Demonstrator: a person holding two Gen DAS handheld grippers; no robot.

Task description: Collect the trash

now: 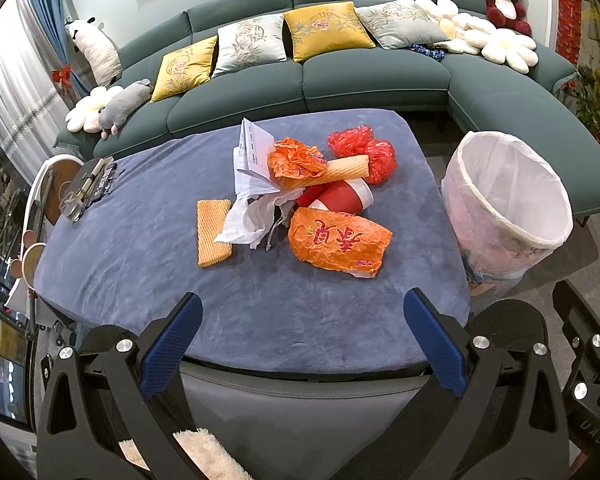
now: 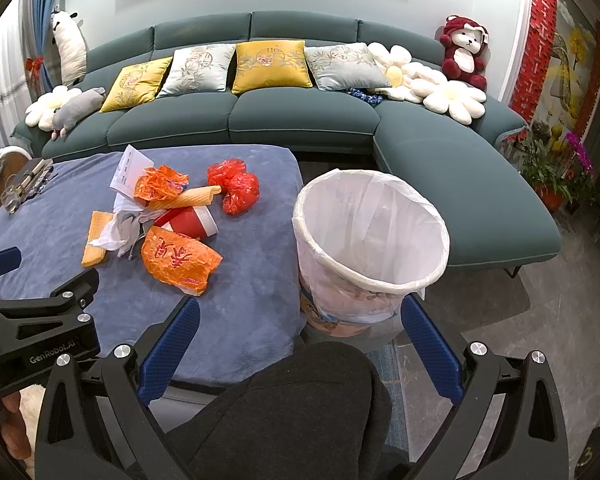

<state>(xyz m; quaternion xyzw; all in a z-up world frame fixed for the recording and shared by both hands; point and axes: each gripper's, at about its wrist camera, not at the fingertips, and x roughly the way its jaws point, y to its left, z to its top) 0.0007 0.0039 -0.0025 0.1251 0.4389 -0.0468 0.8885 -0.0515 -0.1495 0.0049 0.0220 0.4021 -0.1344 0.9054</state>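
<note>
A pile of trash lies on the blue-covered table [image 1: 148, 280]: an orange bag with red characters [image 1: 338, 244], a red cup [image 1: 342, 198], a red plastic bag [image 1: 364, 150], crumpled orange plastic [image 1: 296, 158], white papers [image 1: 252, 160], white tissue [image 1: 246, 220] and a yellow foam net [image 1: 213, 226]. A white-lined bin [image 1: 504, 204] stands right of the table; it also shows in the right wrist view [image 2: 370, 236]. My left gripper [image 1: 302, 320] is open and empty above the table's near edge. My right gripper [image 2: 300, 328] is open and empty, before the bin.
A green sofa [image 1: 376, 80] with cushions and plush toys runs behind the table. A black device with keys [image 1: 90, 186] lies at the table's left corner. Potted plants [image 2: 556, 168] stand at the far right. My knee [image 2: 300, 400] is below the right gripper.
</note>
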